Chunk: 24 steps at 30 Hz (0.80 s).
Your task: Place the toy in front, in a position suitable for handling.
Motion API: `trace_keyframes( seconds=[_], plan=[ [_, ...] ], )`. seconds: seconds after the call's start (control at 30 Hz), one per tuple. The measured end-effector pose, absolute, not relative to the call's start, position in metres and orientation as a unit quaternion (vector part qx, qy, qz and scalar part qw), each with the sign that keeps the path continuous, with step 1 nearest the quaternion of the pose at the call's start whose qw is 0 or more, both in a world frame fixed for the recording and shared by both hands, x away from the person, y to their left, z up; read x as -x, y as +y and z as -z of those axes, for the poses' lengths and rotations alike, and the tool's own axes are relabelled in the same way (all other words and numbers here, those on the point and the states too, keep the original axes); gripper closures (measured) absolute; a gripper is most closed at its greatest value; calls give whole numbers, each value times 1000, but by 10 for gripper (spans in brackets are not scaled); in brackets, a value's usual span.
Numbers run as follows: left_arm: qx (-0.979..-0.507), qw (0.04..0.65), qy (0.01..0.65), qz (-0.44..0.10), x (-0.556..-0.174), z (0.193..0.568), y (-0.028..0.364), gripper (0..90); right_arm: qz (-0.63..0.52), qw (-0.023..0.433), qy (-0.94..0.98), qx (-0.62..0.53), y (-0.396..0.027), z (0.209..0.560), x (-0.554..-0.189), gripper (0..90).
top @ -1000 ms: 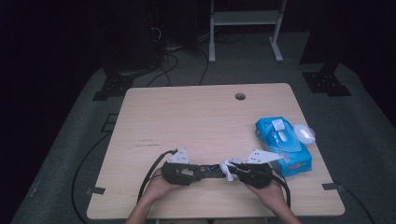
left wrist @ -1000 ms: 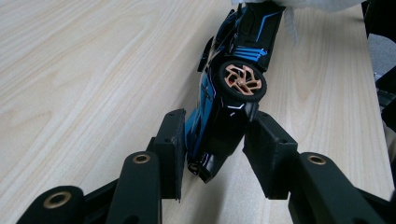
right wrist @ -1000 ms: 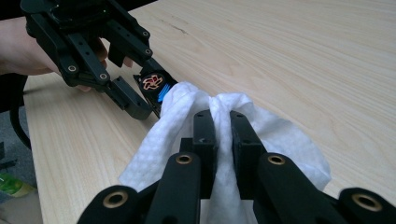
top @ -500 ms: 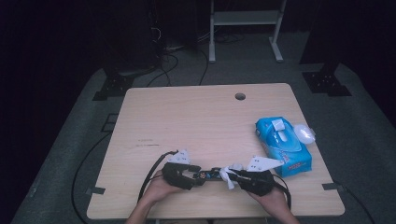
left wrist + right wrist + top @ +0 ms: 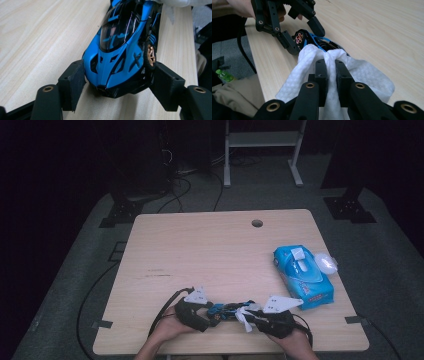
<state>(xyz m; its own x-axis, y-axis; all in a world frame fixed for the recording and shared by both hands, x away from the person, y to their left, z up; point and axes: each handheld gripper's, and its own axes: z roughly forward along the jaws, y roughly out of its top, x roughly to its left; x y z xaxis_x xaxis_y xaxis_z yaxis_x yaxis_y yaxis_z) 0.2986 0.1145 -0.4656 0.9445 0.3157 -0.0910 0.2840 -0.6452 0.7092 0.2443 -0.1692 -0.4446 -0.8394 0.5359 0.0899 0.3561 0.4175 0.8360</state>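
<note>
The left gripper (image 5: 115, 82), its jaws just opening, straddled the toy car's (image 5: 122, 47) nose while the right gripper (image 5: 330, 67) pinched a white wipe (image 5: 362, 72) against the car.

Both grippers, left gripper (image 5: 212, 315) and right gripper (image 5: 250, 319), are black, brass-riveted, topped with grey three-cornered plates, trailing black cables.

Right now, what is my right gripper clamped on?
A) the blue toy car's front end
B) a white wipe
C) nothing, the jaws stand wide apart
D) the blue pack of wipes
B: in the right gripper view the right gripper has its jaws pinched together on a bunched white wipe that lies against the blue toy car.
</note>
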Motion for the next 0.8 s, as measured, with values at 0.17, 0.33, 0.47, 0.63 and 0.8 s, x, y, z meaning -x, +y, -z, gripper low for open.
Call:
trace_keyframes(
  seconds=[0.17, 0.33, 0.47, 0.63, 0.8],
  plan=[
    [-922, 356, 148, -35, -294, 471, 108, 259, -453, 97, 847, -260, -169, 451, -238, 822],
    [-930, 340, 130, -52, -291, 471, 103, 237, -442, 92, 854, -260, -170, 458, -237, 821],
    [-929, 343, 128, -49, -290, 471, 102, 216, -434, 89, 859, -257, -170, 460, -236, 821],
    [-923, 360, 130, -48, -289, 465, 103, 190, -429, 89, 862, -256, -170, 462, -235, 819],
    [-918, 374, 122, -48, -290, 462, 91, 165, -457, 89, 844, -265, -181, 450, -233, 819]
  ],
)
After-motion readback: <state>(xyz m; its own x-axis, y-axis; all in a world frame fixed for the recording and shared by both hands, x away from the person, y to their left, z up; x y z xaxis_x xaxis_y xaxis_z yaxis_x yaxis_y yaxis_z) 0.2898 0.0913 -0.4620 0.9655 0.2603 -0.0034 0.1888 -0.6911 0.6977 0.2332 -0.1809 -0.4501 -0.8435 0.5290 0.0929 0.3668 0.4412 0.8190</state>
